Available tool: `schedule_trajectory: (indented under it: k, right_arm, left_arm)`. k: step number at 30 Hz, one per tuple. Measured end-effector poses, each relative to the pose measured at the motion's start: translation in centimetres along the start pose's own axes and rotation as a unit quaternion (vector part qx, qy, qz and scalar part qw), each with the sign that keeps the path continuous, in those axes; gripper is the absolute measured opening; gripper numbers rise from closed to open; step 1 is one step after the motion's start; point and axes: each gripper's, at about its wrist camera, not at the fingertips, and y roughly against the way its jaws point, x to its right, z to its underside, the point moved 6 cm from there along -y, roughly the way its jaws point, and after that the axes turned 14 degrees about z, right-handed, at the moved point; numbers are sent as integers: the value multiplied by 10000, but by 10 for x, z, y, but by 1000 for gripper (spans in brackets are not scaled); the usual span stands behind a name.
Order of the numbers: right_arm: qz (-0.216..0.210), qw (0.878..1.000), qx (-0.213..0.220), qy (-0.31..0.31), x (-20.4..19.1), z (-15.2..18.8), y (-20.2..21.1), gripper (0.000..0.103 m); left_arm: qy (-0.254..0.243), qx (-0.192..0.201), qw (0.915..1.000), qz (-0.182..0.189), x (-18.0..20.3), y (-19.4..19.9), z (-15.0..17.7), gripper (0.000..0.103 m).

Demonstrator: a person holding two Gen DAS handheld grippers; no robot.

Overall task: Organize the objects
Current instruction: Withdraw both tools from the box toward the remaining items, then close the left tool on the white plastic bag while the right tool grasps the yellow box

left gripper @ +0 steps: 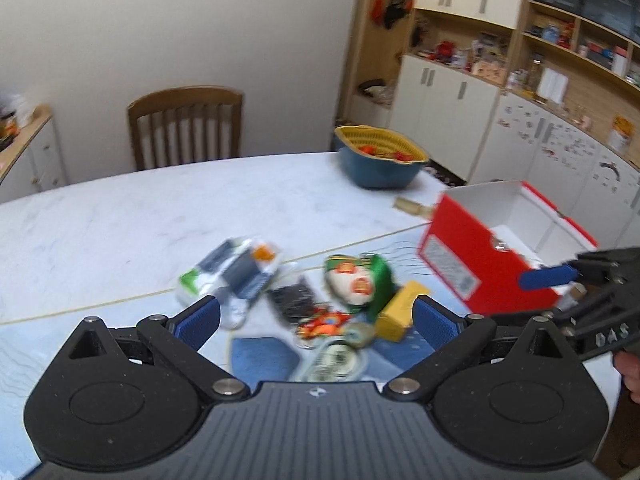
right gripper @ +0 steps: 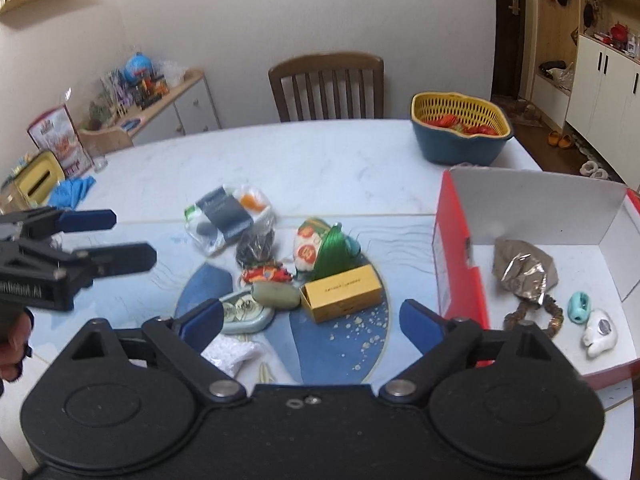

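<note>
A pile of small items lies on the blue placemat: a yellow carton, a green spool, a clear bag of dark socks, a red wrapper, a greenish pouch and a pale tin. To the right stands an open red shoebox holding a foil wrapper and a few trinkets. My right gripper hangs open just short of the pile, nothing between its fingers. My left gripper is open too, above the blurred pile, and shows at the left edge of the right wrist view.
A blue and yellow basket with red things sits at the table's far right. A wooden chair stands behind the table. A blue cloth and a yellow tissue box lie far left. White fabric lies near the front edge.
</note>
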Motion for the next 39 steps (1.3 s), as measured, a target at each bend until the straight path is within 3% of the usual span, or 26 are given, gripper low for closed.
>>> schedule_trajectory:
  k: [17,29,38,39]
  right_arm:
    - [755,9954,-532,-264,-11,-13,-85,82]
    - [1172,9870,-969,-524,-10,-15,-133,76]
    - [1179,9821,-1347,-577,-5,5,-143,62]
    - [1176,9821,-1348,-587,-4,7,-142,60]
  left_arm:
    - [-162,-427,9972,-595,-100,-75,-6,102]
    - [-287,-612,9970,-372,-123,-114,-14,98]
    - [-128,-838,9962,-176,-129,-132,-7,78]
    - [-117,-838,9963,-154,-129,-133,-6,72]
